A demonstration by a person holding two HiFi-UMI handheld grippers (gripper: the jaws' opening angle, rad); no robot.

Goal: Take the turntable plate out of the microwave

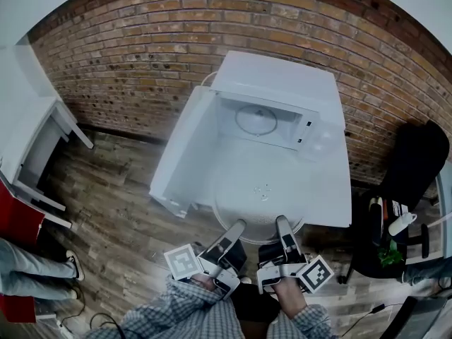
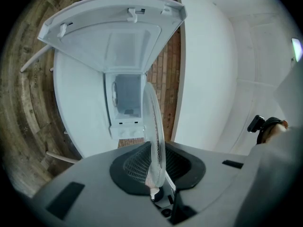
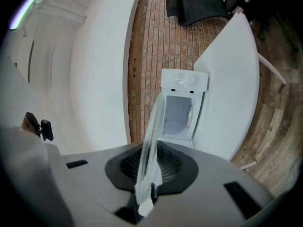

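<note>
The clear glass turntable plate [image 1: 258,196] hangs level in front of the open microwave [image 1: 282,83], out of its cavity, above the white table [image 1: 335,203]. My left gripper [image 1: 236,226] is shut on the plate's near left rim and my right gripper [image 1: 282,222] on its near right rim. In the left gripper view the plate [image 2: 155,136] stands edge-on between the jaws of the left gripper [image 2: 156,171], with the microwave cavity [image 2: 127,98] beyond. The right gripper view shows the plate [image 3: 152,131] pinched in the right gripper [image 3: 150,169]. A roller ring [image 1: 256,120] lies inside the cavity.
The microwave door [image 1: 185,147] swings open to the left. A black chair [image 1: 413,168] and a white mug [image 1: 401,223] are at the right. White furniture [image 1: 35,140] and a person's legs [image 1: 35,260] are at the left. A brick wall [image 1: 141,48] stands behind.
</note>
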